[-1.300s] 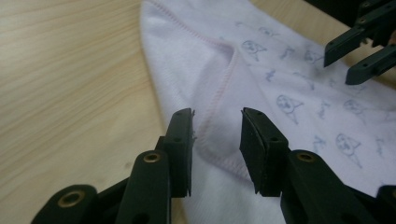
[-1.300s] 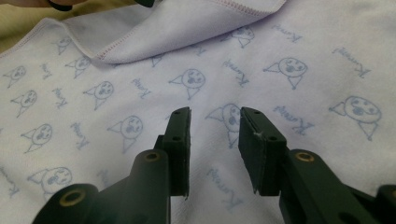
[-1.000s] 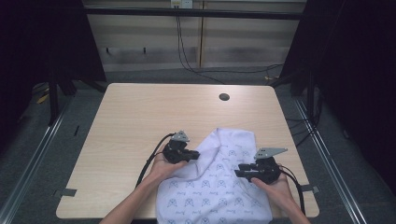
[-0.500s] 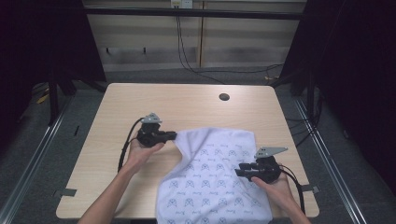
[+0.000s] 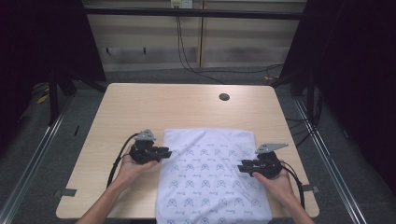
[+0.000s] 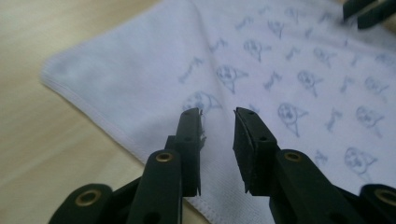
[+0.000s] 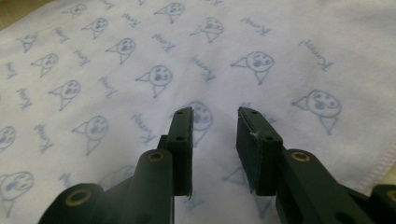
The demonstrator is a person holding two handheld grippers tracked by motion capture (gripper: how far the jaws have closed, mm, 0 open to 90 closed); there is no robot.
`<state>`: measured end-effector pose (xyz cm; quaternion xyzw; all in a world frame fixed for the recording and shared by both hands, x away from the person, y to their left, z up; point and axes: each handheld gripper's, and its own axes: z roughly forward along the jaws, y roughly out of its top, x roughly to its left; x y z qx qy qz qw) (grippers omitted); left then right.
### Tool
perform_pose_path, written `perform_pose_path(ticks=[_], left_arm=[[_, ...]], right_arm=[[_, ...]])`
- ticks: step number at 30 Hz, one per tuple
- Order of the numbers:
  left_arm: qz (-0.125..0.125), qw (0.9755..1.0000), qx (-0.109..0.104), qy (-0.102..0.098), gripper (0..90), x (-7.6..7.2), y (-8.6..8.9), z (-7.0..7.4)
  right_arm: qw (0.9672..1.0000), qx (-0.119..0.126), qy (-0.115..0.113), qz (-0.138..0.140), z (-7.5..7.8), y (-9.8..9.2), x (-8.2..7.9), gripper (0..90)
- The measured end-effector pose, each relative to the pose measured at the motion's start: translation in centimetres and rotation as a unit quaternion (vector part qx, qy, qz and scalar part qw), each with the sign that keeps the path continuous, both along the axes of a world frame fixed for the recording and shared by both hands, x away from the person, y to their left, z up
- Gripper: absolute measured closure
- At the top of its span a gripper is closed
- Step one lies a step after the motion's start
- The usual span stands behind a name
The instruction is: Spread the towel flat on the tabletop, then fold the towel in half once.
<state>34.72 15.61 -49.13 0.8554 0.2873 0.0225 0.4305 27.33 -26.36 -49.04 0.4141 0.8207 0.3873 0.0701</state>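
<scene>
- A white cloth [image 5: 211,172] printed with small blue cartoon faces lies spread flat on the pale wooden worktop [image 5: 140,107], its near edge reaching the worktop's front edge.
- The left gripper [image 5: 164,152], held in the person's left hand [image 5: 133,165], sits at the cloth's left edge, its tips just over the hem near the far left corner.
- Its jaws have just been opening; in the left gripper view they stand apart above the cloth [image 6: 289,84], with nothing pinched between the pads.
- The right gripper [image 5: 242,166], held in the right hand [image 5: 275,182], rests at the cloth's right side, pointing inward across the fabric.
- In the right gripper view its jaws are released, a clear gap between them, the printed cloth [image 7: 140,70] lying loose beneath.
- The two grippers face each other across the cloth, well apart.
- A dark round hole [image 5: 224,97] marks the worktop's far side, clear of the cloth.
- Black cables [image 5: 116,158] trail from each gripper toward the person's side.
</scene>
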Motion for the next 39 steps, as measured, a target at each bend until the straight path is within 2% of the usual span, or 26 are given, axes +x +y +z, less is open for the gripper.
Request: perform_pose_path(ticks=[1, 4, 6, 9, 10, 15, 16, 18, 19, 20, 22, 24, 27, 29, 31, 33, 34, 38, 39], left_arm=[[-0.003, 0.9999, 0.010, 0.008, 71.4, 0.1, -0.4, -0.5], [-0.005, 0.9995, 0.031, -0.003, 71.4, 0.3, -0.6, -1.2], [0.010, 0.9990, 0.042, -0.013, 76.4, 0.5, -0.4, -1.2], [0.014, 0.9985, 0.047, -0.025, 82.8, 0.7, 0.1, -1.2], [0.018, 0.9983, 0.050, -0.023, 84.7, 0.8, 0.2, -1.2], [0.038, 0.9979, 0.048, -0.021, 87.0, 0.7, 1.3, -1.2], [0.043, 0.9979, 0.044, -0.022, 86.9, 0.7, 1.7, -1.3], [0.047, 0.9984, 0.029, -0.015, 86.1, 0.8, 2.1, -1.5], [0.045, 0.9985, 0.028, -0.016, 86.1, 0.8, 2.2, -1.5], [0.044, 0.9985, 0.028, -0.016, 86.0, 0.8, 2.2, -1.5], [0.044, 0.9984, 0.033, -0.011, 88.1, 0.6, 2.1, -1.4], [0.044, 0.9985, 0.032, -0.006, 89.7, 0.5, 2.1, -1.4], [0.046, 0.9987, 0.022, 0.004, 90.0, 0.1, 2.2, -1.5], [0.037, 0.9991, 0.014, 0.015, 90.0, -0.3, 2.3, -1.5], [0.032, 0.9994, 0.014, 0.008, 90.0, -0.8, 2.4, -1.5], [0.027, 0.9995, 0.013, 0.011, 90.0, -1.2, 2.4, -1.5], [0.025, 0.9995, 0.014, 0.013, 90.0, -1.4, 2.4, -1.5], [0.015, 0.9994, 0.015, 0.026, 89.9, -3.3, 3.2, -1.3], [0.009, 0.9995, 0.018, 0.023, 89.9, -3.9, 3.4, -1.2]], right_arm=[[1.0000, 0.000, 0.002, -0.002, 0.0, -0.1, 0.2, 67.7], [0.9999, -0.009, 0.006, -0.007, -0.2, -0.3, 1.2, 68.3], [0.9998, -0.008, 0.007, -0.015, -0.4, -0.5, 2.2, 67.6], [0.9997, -0.012, 0.005, -0.020, -0.6, -0.5, 3.1, 66.0], [0.9996, -0.015, 0.001, -0.022, -0.6, -0.4, 3.4, 64.8], [0.9995, -0.021, -0.006, -0.024, -0.9, -0.5, 4.4, 63.9], [0.9993, -0.027, -0.007, -0.025, -0.9, -0.4, 4.4, 64.2], [0.9993, -0.025, -0.008, -0.027, -1.0, -0.2, 4.6, 63.9], [0.9993, -0.027, -0.013, -0.021, -1.1, -0.1, 4.6, 64.2], [0.9992, -0.032, -0.017, -0.020, -1.1, 0.0, 4.6, 65.4], [0.9980, -0.053, -0.030, -0.020, -1.0, 0.2, 4.3, 73.0], [0.9977, -0.058, -0.029, -0.022, -1.0, 0.2, 4.2, 80.5], [0.9980, -0.048, -0.031, -0.028, -1.2, -0.2, 4.0, 86.9], [0.9986, -0.037, -0.024, -0.028, -1.2, -0.4, 3.6, 87.4], [0.9986, -0.044, -0.019, -0.024, -1.0, -0.5, 3.0, 87.5], [0.9993, -0.034, -0.007, -0.016, -1.0, -0.6, 2.4, 87.4], [0.9993, -0.036, -0.005, -0.013, -0.9, -0.7, 2.2, 87.2], [0.9997, -0.023, 0.009, 0.001, -0.9, -0.8, 0.6, 85.1], [0.9996, -0.021, 0.014, 0.011, -0.8, -0.7, 0.0, 83.7]])
